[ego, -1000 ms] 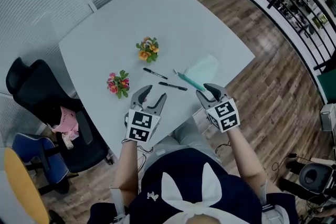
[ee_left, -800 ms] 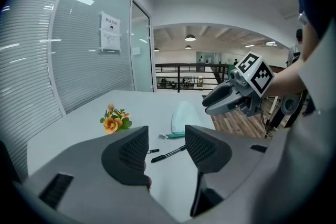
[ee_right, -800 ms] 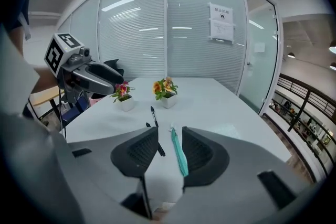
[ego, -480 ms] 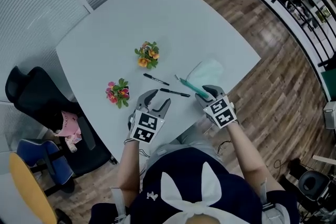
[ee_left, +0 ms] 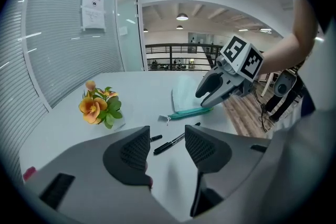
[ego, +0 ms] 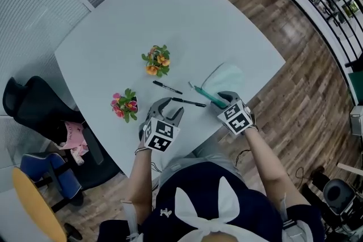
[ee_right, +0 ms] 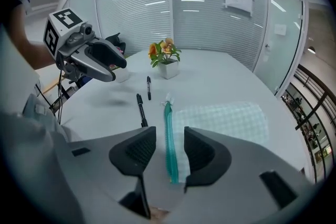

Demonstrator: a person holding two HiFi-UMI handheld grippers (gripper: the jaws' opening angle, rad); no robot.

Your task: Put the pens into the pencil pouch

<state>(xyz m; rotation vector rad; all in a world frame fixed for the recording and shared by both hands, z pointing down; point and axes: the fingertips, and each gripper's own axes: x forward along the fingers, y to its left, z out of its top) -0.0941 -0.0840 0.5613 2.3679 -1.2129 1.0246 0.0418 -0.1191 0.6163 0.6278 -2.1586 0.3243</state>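
**Approach to the first pick.** The left gripper (ee_left: 167,147) has its jaws moderately apart and holds nothing. Beyond its tips, in line with the gap, lies the nearer black marker pen (ee_left: 170,142). A second black marker pen (ee_left: 156,138) shows just past the left-hand pad. Neither pen is touched.

The right gripper (ee_right: 169,150) has its jaws opening to their widest, and nothing is pressed between the pads. The teal zipper edge (ee_right: 169,134) of the pale green mesh pencil pouch (ee_right: 226,118) runs straight ahead through the gap, with the pouch body lying to the right of the jaws. Whether the zipper is drawn open cannot be told.

Both pens and the pouch rest on the pale grey table (ego: 170,14), the pens between the two grippers and apart from the pouch. An orange potted flower (ego: 156,59) and a pink potted flower (ego: 125,103) stand farther to the left, clear of the work.

**Technique.** The step in hand is probably a two-handed set-up, with the right jaws steadying the pouch at its zipper edge and the left jaws taking the nearer pen. The left pads are best set across the barrel near its middle so that the pen does not pivot. The right pads should pinch one lip only, leaving the mouth free.

**Pose.** Both forearms reach forward from the body. Each gripper tilts steeply down toward the table, with its marker cube uppermost.
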